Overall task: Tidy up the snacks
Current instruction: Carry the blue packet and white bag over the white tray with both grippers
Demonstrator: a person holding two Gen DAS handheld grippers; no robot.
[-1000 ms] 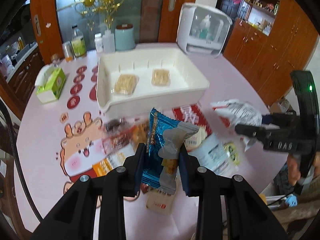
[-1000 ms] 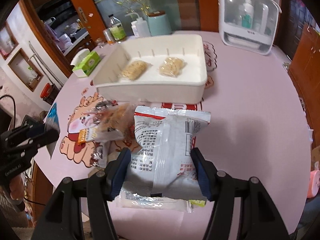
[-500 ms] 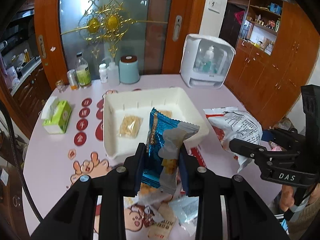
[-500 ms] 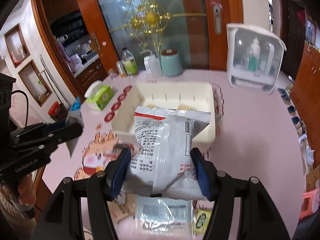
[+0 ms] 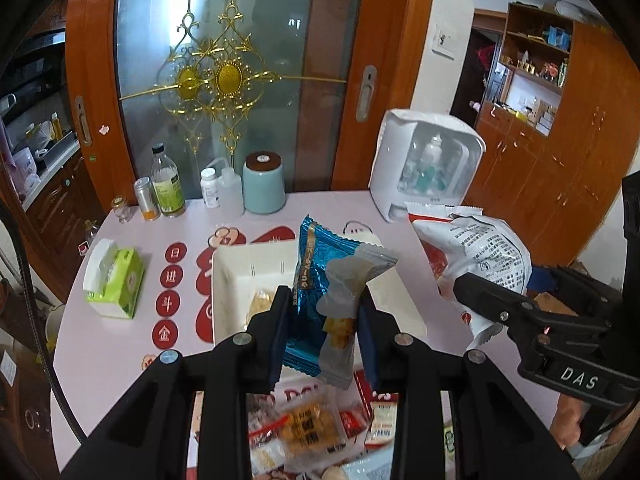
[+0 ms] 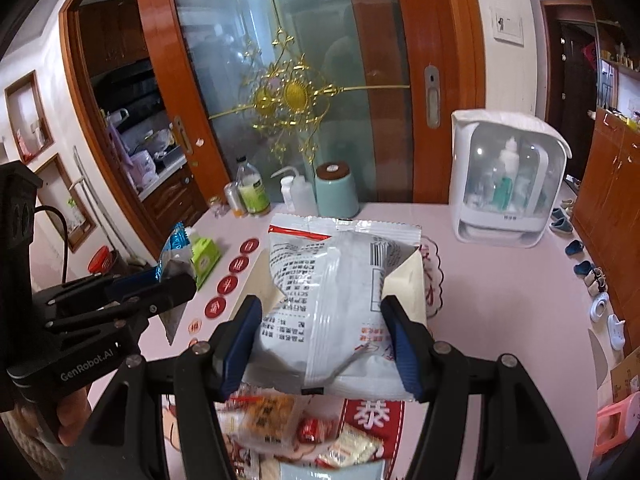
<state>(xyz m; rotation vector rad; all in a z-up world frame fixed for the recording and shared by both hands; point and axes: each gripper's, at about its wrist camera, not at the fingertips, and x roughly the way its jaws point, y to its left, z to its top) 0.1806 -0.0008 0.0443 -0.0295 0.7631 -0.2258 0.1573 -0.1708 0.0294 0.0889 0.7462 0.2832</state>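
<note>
Two snack packets held above a tray on the desk

The tray [image 5: 224, 280] sits mid-desk [image 5: 116, 344], a tissue box [image 5: 116, 284] to its left, bottles [image 5: 166, 188] and a canister [image 5: 264, 184] behind it, a cabinet [image 5: 424, 168] behind-right. Loose snacks [image 5: 308, 432] lie before it. The left gripper [image 5: 324, 320] holds a packet [image 5: 332, 280] above; the right gripper [image 6: 324, 344] holds a bag [image 6: 332, 300].

The left wrist view looks forward along its fingers [image 5: 280, 332] from above the near edge of the counter [image 5: 120, 344], facing the glass door [image 5: 224, 80], with a blue packet [image 5: 320, 280] close to the lens. The right wrist view looks the same way from just to the right, a white bag [image 6: 332, 304] filling its centre. Both share the tray [image 5: 228, 280], the tissue box [image 5: 116, 284], the jar [image 5: 264, 184], the white cabinet [image 5: 424, 168], and each sees the other gripper at its edge.
</note>
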